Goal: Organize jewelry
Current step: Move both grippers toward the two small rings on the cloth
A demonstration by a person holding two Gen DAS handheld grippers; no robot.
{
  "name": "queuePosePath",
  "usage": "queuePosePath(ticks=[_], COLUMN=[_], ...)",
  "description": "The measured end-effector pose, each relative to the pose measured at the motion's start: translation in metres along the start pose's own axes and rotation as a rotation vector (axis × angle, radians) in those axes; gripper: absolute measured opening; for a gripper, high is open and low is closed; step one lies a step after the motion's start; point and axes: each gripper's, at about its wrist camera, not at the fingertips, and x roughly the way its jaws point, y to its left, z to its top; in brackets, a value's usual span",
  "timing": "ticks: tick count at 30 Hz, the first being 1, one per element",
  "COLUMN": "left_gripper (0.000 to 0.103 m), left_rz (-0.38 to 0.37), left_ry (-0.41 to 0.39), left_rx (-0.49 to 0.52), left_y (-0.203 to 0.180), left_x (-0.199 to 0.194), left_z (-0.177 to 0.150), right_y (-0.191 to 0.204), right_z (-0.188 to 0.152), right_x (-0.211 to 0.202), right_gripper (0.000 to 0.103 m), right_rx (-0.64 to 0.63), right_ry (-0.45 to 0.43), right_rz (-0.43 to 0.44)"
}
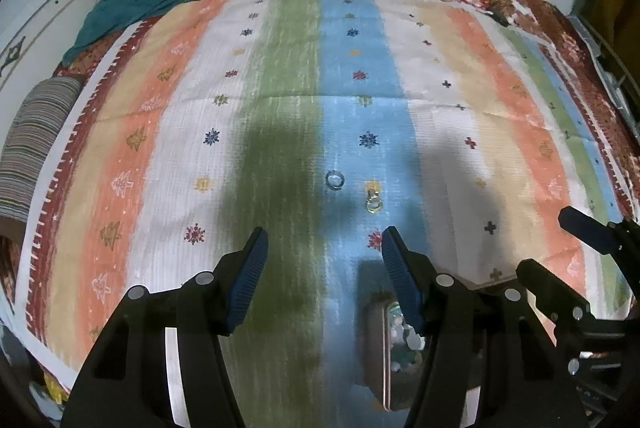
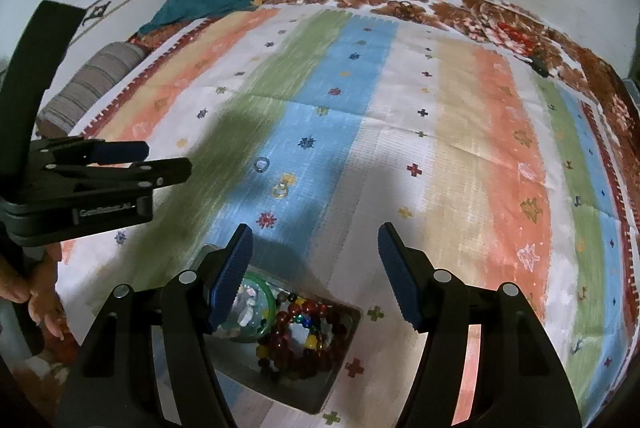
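Lying loose on the striped cloth (image 1: pixel 280 116): two rings (image 1: pixel 334 181), both grippers (image 1: pixel 324 268) spread, empty.

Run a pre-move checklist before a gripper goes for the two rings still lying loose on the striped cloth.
1. Left gripper open, nothing between its fingers: ok.
2. Right gripper open, nothing held: ok.
3. Clear ring in sight, unobstructed on the blue stripe: ok.
4. Yellowish ring apart from the clear ring: ok.
5. Jewelry box open, beads inside: ok.
6. Room left in the box: cannot tell.
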Motion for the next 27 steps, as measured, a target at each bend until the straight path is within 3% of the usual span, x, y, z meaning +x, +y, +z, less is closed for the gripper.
queuePosePath(ticks=[14,27], left_gripper=[0.059,0.059], left_rz=[0.028,0.001], left_ry=[0.063,0.133], left_rx=[0.003,-0.014], left_y=[0.003,0.006], left_x=[0.035,0.068], left_z=[0.013,0.026], right_y=[0.002,-0.006], right_z=[0.012,0.023], right_x=[0.018,0.042], right_gripper=[0.065,0.065], right_rx=[-0.017,-0.01], right_ry=[0.028,0.072], right_rz=[0.015,0.037])
